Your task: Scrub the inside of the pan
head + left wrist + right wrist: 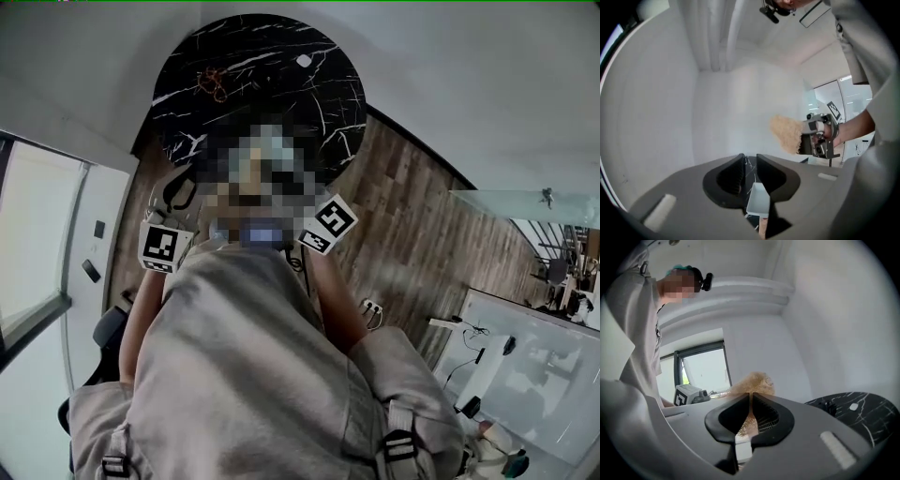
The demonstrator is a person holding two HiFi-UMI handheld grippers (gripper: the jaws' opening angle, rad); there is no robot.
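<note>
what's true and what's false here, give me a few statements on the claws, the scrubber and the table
1. The right claw is shut on a tan scrubber. True.
2. The left claw grips a sponge. False: its jaws stand slightly apart and grip nothing.
3. The round table has a black top with white veins. True.
4. The scrubber lies on the table. False: the right claw holds it up in the air, away from the table.

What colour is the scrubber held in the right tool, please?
The scrubber is golden tan, clearest in the left gripper view.
</note>
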